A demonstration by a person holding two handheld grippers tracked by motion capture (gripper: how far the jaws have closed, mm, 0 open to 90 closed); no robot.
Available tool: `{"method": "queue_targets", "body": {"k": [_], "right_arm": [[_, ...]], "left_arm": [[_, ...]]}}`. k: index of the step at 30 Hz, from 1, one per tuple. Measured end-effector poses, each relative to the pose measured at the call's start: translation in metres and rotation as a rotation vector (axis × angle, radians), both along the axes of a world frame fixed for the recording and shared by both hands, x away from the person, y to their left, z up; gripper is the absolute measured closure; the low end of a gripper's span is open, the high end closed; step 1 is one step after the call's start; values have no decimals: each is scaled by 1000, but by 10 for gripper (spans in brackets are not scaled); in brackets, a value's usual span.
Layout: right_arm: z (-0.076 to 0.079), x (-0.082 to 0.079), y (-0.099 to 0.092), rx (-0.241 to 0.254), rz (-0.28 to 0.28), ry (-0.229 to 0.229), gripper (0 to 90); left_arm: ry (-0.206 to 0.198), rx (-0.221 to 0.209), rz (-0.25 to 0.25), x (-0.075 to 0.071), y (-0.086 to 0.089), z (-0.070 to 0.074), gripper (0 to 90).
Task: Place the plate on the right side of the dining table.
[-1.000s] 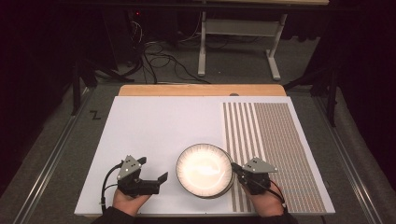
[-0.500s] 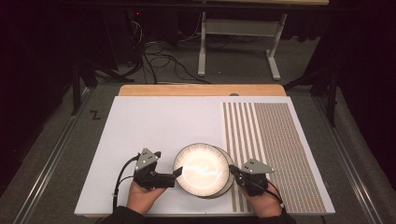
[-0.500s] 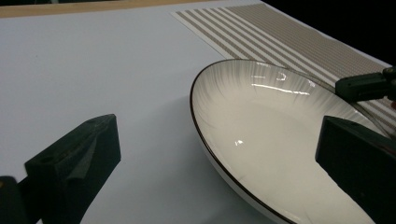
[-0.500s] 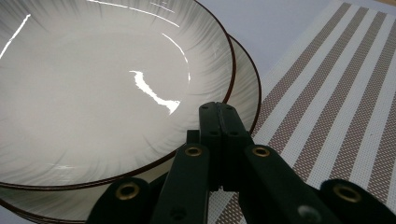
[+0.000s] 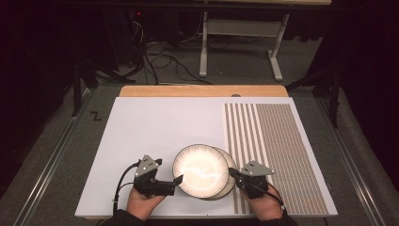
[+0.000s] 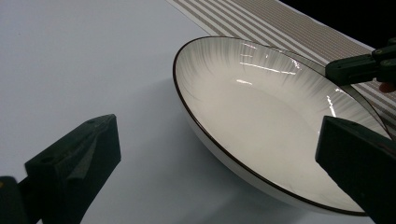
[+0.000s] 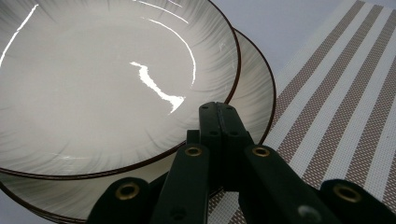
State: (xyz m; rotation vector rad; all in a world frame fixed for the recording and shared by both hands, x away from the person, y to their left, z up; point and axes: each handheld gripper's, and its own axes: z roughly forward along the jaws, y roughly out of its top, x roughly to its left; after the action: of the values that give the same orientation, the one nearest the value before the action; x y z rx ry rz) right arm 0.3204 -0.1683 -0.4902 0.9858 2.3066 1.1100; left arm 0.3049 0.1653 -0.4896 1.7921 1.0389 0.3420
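Observation:
Two white plates with dark rims lie stacked near the front of the table. The top plate (image 5: 200, 169) (image 6: 261, 116) (image 7: 93, 79) sits shifted to the left, so the lower plate (image 5: 227, 160) (image 7: 254, 88) shows as a crescent at its right. My left gripper (image 5: 175, 184) (image 6: 219, 154) stands open at the top plate's left rim, with that rim between its jaws and not gripped. My right gripper (image 5: 231, 173) (image 7: 219, 112) is shut, nothing between its jaws, its tips over the bare crescent of the lower plate.
The plates rest on a white board (image 5: 164, 122) with a brown-striped mat (image 5: 277, 146) (image 7: 345, 116) along its right side. A wooden table edge (image 5: 202, 90) runs behind. Cables and a stand's legs lie on the dark floor beyond.
My left gripper has moved right up to the plates' rim. The top plate now sits a little left of the lower one, which shows at its right. The right gripper has kept still.

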Motion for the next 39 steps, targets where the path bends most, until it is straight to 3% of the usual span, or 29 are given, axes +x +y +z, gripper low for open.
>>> {"method": "queue_targets", "body": {"k": [10, 26, 39], "right_arm": [[0, 1, -1, 13, 1, 7, 900], [-1, 1, -2, 25, 2, 20, 900], [-7, -2, 13, -7, 49, 25, 900]], "left_arm": [[26, -21, -18, 1, 0, -3, 17], [29, -27, -36, 0, -3, -3, 45], [57, -39, -82, 0, -8, -6, 115]]}}
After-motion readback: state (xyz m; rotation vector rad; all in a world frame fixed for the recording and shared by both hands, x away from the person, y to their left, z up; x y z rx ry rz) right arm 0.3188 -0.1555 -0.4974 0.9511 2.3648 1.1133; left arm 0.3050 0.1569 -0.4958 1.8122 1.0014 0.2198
